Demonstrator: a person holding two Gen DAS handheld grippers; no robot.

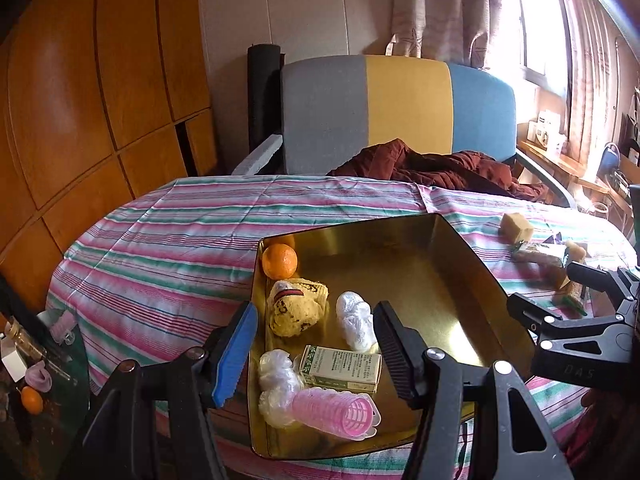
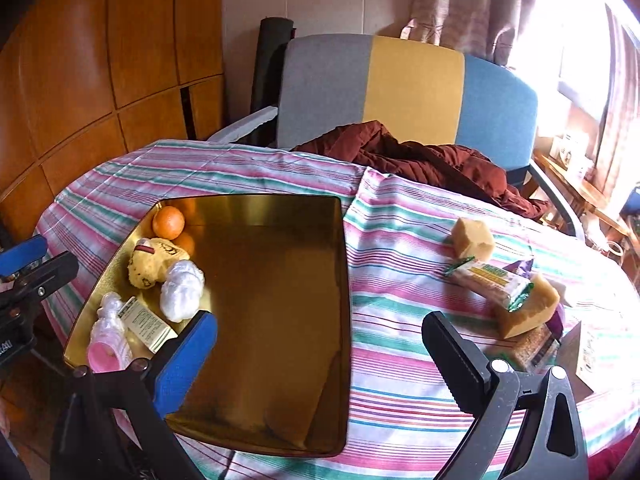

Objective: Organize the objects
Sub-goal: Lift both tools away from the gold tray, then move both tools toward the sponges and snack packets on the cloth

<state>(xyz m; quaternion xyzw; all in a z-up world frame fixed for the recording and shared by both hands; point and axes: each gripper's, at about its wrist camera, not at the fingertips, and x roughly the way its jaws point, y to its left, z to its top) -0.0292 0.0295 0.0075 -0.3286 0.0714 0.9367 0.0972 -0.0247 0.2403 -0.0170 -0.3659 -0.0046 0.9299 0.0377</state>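
We're mid-sort — the gold tray sits on the striped tabletop with its left side already stocked: an orange, a yellow pouch, a white bundle, a small box and a pink roller. The tray's right half is bare.

Our left gripper hovers over the filled side, fingers about half apart and nothing between them — it grips nothing. Our right gripper hangs over the tray's right edge and the cloth, fingers spread wide, also empty.

Off the tray, to the right, lie the leftovers: a tan block, a green-wrapped packet resting on a second tan block, and more packets beneath that we can't make out. So we judge the step is fetching the next loose item. That calls for the right gripper to swing right, straddle the near tan block or the packet, close, and carry it to the bare half.
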